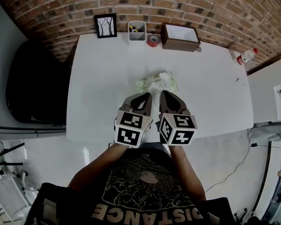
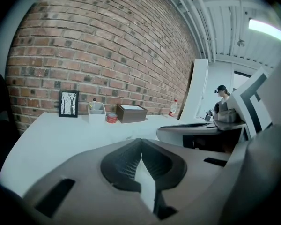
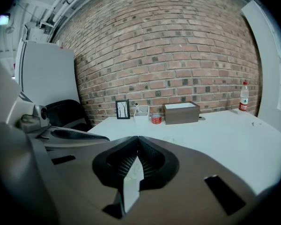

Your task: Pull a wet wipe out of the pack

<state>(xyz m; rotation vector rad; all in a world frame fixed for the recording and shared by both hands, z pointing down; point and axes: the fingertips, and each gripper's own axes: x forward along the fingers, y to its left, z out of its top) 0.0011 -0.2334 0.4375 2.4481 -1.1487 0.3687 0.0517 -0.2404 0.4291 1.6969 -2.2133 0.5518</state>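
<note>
Your two grippers sit low and side by side over the white table [image 1: 103, 88], each with one marker cube facing up. The left gripper [image 1: 148, 96] has its jaws pressed together on a strip of white sheet, and the right gripper [image 1: 164, 94] is closed the same way on white sheet. From the head view this is the one wet wipe [image 1: 163, 79], bunched up and rising out of the pack [image 1: 142, 84], which lies mid-table just beyond your jaw tips. Much of the pack is covered by the wipe and the jaws, and its print is too small to read. Along the brick wall you have one white cup [image 1: 136, 31] holding something yellow that cannot be made out, and one brown box [image 1: 180, 37] open at the top, showing white inside. Between them lies one red tape roll [image 1: 152, 41]. One framed tree picture [image 1: 106, 26] stands left of the cup, and one bottle [image 1: 247, 56] stands at the table's far right corner.
</note>
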